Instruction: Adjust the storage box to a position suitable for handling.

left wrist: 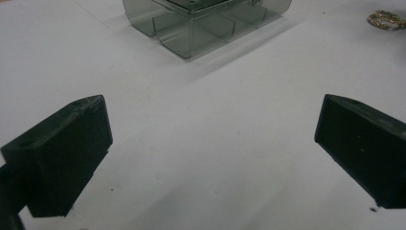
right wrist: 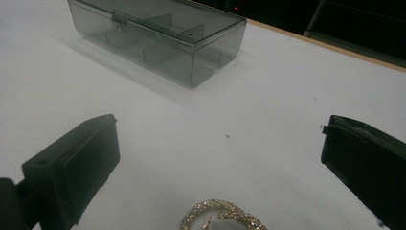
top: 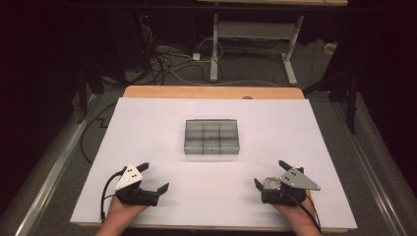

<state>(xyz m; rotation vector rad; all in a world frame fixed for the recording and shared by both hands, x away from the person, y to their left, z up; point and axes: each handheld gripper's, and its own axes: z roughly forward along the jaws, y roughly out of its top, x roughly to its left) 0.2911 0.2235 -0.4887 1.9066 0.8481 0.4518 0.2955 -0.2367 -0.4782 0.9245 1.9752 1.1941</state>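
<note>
A smoky clear compartment box [top: 211, 137] with its lid down sits in the middle of the white sheet [top: 147, 128]. My left gripper [top: 154, 177] rests at the near left, open, with bare sheet between its jaws. My right gripper [top: 269, 173] rests at the near right, also open. A gold glittery hoop [top: 271, 183] lies on the sheet between the right jaws, close to their base and untouched by the pads. In the right gripper view the hoop [right wrist: 222, 218] is at the bottom edge, the box [right wrist: 158, 36] ahead, and the gripper [right wrist: 220, 129] is wide. The left gripper view has its gripper [left wrist: 213, 110], the box [left wrist: 201, 24] and the hoop [left wrist: 388, 19].
The wooden table edge [top: 211, 92] runs along the far side of the sheet. Beyond it, cables [top: 162, 59] lie on the floor by a white desk frame [top: 255, 44]. A metal rail [top: 54, 162] runs along the left.
</note>
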